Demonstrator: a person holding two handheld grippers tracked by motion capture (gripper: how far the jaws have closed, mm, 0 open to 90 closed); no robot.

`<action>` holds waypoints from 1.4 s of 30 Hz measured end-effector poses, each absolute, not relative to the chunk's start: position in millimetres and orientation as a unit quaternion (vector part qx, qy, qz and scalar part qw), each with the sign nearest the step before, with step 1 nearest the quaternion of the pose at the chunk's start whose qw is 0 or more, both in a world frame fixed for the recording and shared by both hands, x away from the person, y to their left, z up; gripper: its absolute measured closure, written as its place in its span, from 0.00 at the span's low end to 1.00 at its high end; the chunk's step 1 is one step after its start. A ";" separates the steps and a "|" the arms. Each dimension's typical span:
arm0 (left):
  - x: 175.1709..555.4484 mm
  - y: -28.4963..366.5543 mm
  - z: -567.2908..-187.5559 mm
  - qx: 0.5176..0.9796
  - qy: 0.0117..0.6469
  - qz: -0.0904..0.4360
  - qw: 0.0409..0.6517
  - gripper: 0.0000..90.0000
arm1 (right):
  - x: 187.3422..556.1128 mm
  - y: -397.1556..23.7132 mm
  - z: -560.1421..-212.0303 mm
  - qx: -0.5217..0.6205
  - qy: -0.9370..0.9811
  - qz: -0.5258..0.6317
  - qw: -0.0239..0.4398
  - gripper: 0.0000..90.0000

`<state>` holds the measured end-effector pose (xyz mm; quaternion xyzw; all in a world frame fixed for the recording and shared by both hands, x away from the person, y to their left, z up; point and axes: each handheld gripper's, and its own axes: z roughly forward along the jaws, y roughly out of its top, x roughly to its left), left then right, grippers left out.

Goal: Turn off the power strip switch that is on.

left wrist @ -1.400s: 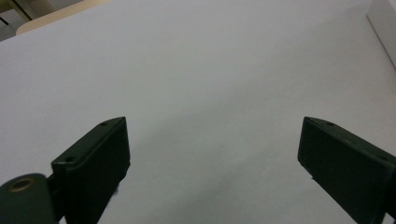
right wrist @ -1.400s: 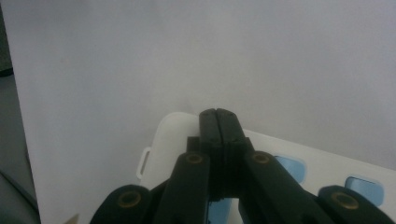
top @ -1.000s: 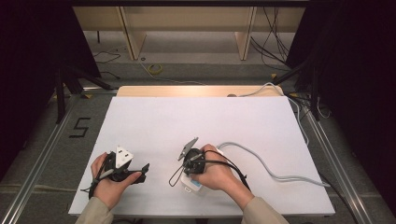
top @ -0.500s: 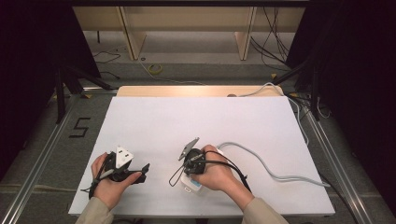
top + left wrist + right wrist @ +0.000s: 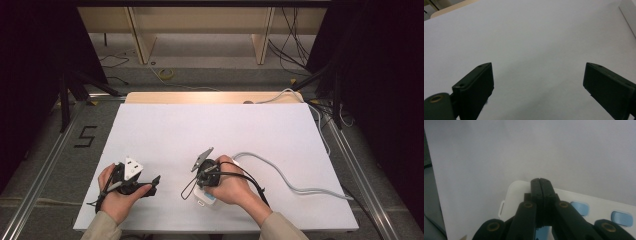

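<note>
1. Nothing has shifted in the last second; both hands hold still.
2. Right gripper [image 5: 541,182] fingers pressed together, empty, over the white power strip [image 5: 599,202] at the table's [image 5: 210,125] 6 o'clock edge.
3. Left gripper [image 5: 537,82] fingers wide, empty; work likely not yet started.

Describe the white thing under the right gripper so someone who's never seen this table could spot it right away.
Start at the big white table top and follow the grey cable from its right edge to the person's right hand. Under the shut right gripper lies a white power strip, set apart by blue switches.
</note>
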<state>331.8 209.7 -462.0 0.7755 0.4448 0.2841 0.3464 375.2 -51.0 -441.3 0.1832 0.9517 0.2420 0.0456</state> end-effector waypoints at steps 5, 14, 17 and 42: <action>331.9 209.8 -462.4 0.775 0.445 0.284 0.347 0.10 | 375.5 -55.5 -439.4 0.188 0.949 0.247 0.051 1.00; 331.5 209.4 -463.2 0.775 0.445 0.281 0.348 0.11 | 376.8 -68.4 -433.4 0.195 0.943 0.262 0.062 0.96; 331.3 209.3 -463.7 0.778 0.445 0.279 0.346 0.11 | 376.8 -77.7 -432.3 0.202 0.939 0.271 0.064 0.95; 330.4 210.7 -475.3 0.784 0.450 0.268 0.332 0.12 | 342.4 -259.4 -453.8 0.325 0.853 0.380 0.152 0.54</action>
